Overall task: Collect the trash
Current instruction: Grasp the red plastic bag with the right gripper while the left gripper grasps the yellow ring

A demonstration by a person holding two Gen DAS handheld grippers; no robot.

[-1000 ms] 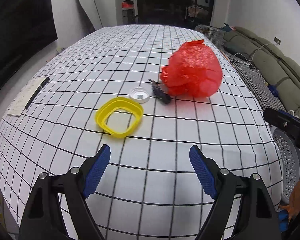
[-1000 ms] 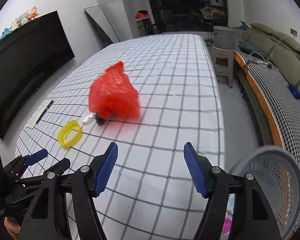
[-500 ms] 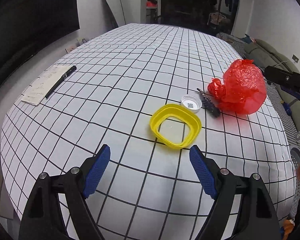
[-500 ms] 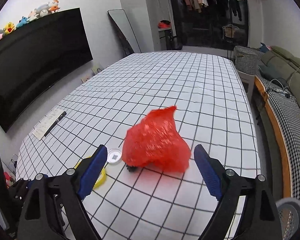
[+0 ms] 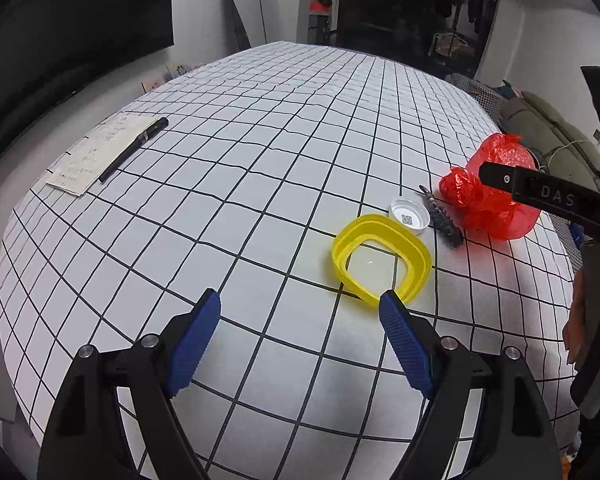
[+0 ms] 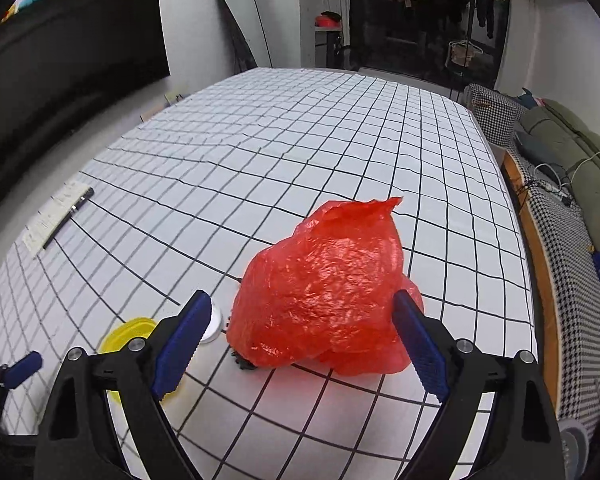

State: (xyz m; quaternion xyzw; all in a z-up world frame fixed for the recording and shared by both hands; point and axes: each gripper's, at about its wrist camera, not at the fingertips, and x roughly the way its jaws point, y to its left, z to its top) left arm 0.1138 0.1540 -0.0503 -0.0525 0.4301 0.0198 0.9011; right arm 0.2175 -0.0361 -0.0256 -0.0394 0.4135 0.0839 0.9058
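Right wrist view: we see the right tool (image 6: 302, 320) with its jaws spread wide, having just been opening, and the red plastic bag (image 6: 324, 284) lies between them on the tabletop (image 6: 340, 152), untouched by either pad as far as we can tell. We take the bag as our landmark. Just beside it, on its left, lie a dark bristly scrap (image 5: 442, 218), one white cap (image 5: 409, 215) and, a little further, one yellow ring (image 5: 381, 256). Well apart from the bag, near the far left edge, rest one paper sheet (image 5: 92, 156) and one black pen (image 5: 134, 148).

Left wrist view: the left tool (image 5: 300, 312) also stands wide and holds nothing; its right pad sits just in front of the yellow ring.

We judge the step in hand to be grasping the bag. To do it well, we would lower the right tool so both pads meet a gathered fold near the bag's upper part, since thin film slips and crumples; closing low risks catching the scrap under its edge.

Count: one bag, one cap, one ring, one scrap, one pen, one sheet, two tools.
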